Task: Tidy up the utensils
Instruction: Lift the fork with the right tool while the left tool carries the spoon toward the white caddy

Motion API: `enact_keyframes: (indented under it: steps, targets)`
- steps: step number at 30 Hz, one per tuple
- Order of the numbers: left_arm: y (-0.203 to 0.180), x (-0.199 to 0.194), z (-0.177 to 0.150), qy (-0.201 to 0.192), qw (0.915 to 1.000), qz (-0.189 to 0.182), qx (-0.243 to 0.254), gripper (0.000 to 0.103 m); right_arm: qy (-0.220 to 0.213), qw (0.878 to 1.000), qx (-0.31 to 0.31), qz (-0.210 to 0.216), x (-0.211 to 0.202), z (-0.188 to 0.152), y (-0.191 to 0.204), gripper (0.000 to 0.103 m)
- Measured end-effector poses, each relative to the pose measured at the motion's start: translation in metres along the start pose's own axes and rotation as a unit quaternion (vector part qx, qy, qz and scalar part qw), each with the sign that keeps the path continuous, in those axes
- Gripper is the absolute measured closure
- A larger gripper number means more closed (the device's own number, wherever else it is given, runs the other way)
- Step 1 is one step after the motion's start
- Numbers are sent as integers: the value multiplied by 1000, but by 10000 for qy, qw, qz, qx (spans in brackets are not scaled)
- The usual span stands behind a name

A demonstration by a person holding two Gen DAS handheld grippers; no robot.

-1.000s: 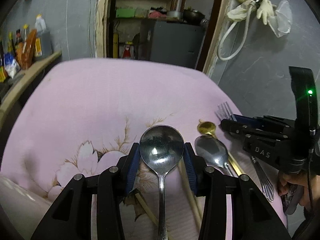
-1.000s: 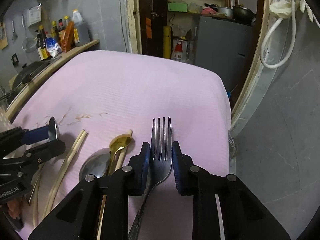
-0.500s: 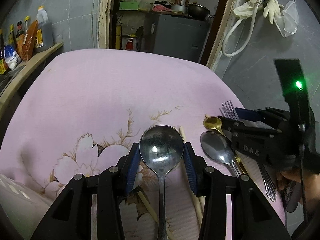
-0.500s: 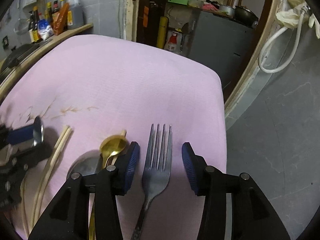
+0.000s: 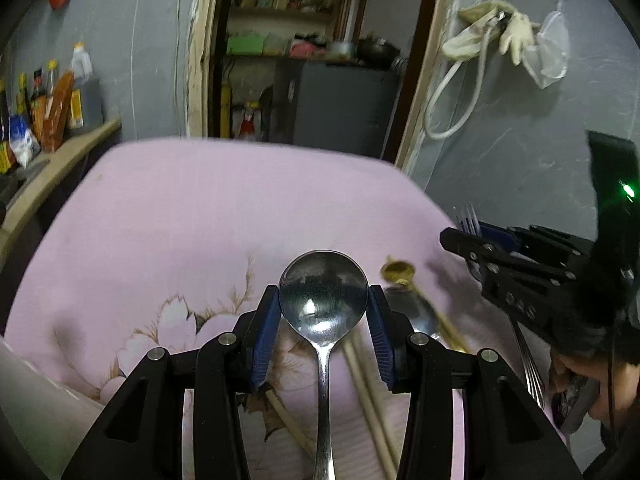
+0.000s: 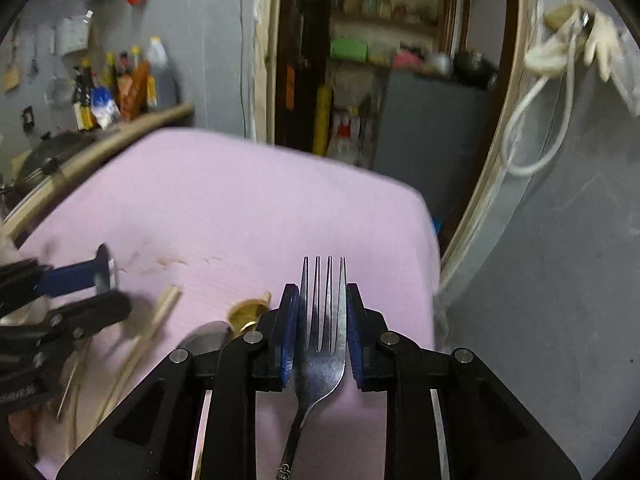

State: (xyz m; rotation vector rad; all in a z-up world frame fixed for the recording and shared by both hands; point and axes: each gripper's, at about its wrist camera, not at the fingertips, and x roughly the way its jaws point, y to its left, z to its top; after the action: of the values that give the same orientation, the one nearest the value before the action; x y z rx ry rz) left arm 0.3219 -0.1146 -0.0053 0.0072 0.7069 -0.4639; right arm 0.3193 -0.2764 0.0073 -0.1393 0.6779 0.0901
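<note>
Above the pink tabletop [image 6: 240,200], right hand-held gripper [image 6: 323,320] closing again on the fork [image 6: 323,344], now lifted; left hand-held gripper [image 5: 323,320] still clamped on the large spoon [image 5: 323,300].

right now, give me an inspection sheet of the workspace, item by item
surface: pink cloth with a flower print covers the table.
job's things: large steel spoon in the left gripper; fork in the right; a gold spoon, a second steel spoon and wooden chopsticks lie on the cloth.
clutter: nothing seen on the cloth beyond the utensils.
grippers: left gripper jaws pressed on the large spoon's bowl; right gripper jaws closing, pads against the fork's head.
cables: white hose looped on the wall; thin black wire by the right gripper.
surroundings: bottles on a side counter, open doorway with shelves, gloves hung on the wall.
</note>
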Motion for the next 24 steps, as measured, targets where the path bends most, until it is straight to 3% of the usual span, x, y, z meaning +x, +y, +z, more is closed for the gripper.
enact_keyframes:
  steps: [4, 12, 24]
  targets:
    - [-7, -16, -1, -344, 9994, -7, 72, 65, -723, 9973, -133, -20, -34, -8, 9, 83]
    - [-24, -58, -7, -1225, 9923, 84, 157, 65, -1754, 9838, -371, -89, -82, -24, 25, 83]
    - [-18, -102, -8, -1975, 9800, 211, -150, 65, -2352, 9718, -103, 100, -114, -28, 27, 84]
